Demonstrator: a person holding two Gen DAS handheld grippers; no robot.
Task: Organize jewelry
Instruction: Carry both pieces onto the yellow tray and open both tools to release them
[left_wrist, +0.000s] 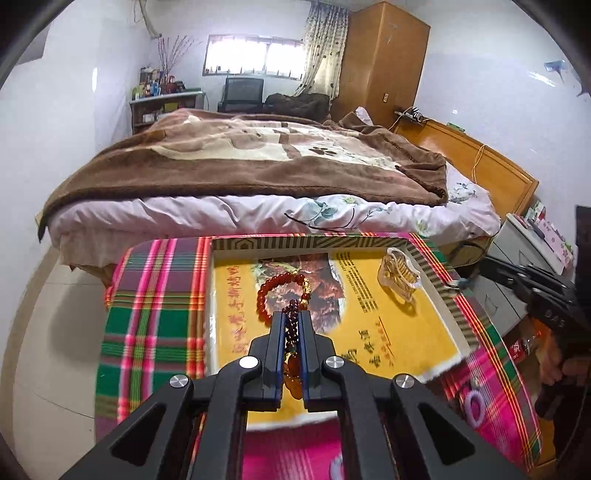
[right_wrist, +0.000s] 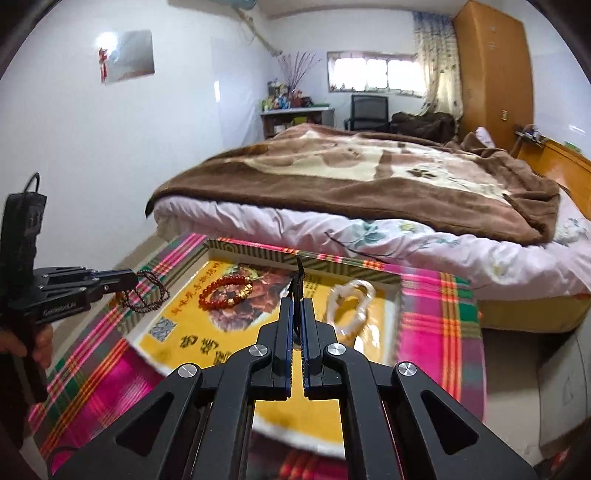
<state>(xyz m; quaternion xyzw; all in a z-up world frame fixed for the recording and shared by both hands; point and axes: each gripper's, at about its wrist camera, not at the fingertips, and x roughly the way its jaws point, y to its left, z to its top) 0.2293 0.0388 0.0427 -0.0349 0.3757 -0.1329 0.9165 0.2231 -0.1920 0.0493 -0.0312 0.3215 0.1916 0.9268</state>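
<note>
step: carry jewelry to tray | left gripper (left_wrist: 291, 317) clamped on dark bead strand (right_wrist: 146, 291), dangling over tray's (right_wrist: 258, 254) left edge | right gripper (right_wrist: 296, 306) pinched a thin dark clip (right_wrist: 298, 280) above tray middle | advice: lower slowly, release clear of red bracelet (right_wrist: 225, 290)

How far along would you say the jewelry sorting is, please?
Done: red bead bracelet and clear hair claw lie in the yellow-lined box. In hand: left gripper holds a dark bead string; right gripper a thin dark clip. Left: purple ring on the plaid cloth.
</note>
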